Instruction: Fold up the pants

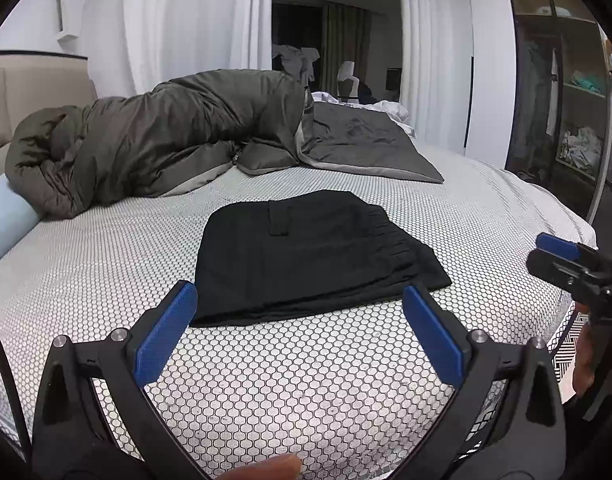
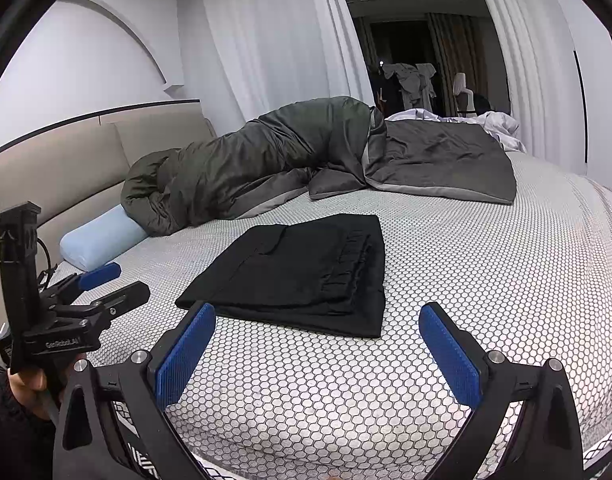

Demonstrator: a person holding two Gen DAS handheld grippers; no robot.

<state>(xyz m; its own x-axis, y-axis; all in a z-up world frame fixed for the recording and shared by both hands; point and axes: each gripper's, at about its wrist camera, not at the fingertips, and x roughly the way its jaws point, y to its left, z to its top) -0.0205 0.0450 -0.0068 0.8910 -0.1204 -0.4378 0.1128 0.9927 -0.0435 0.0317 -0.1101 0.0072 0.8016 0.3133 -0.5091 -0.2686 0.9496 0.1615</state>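
**Pants folded, lying flat near the bed's front edge**

My left tool hangs over the bed with its blue pads spread wide apart, nothing between them; my right tool likewise, pads well apart, empty; each tool also shows at the side of the other's view, the right one at the bed's right edge, the left one toward the left edge, though from there I cannot tell how their pads stand.

The black pants lie folded into a compact rectangle on the honeycomb-patterned sheet, near the front edge of the bed, just beyond both pairs of pads and touching neither; gathered waistband on the right part of the bundle, layers stacked under it; a pocket flap shows on top.

Along the far side of the bed: an olive-grey duvet bunched in a long roll; a dark grey blanket spread flat toward the far right corner, touching the duvet; a pale blue pillow at the left edge, against the padded headboard, its end tucked under the duvet.

A bit of my hand shows under the left tool's grip.
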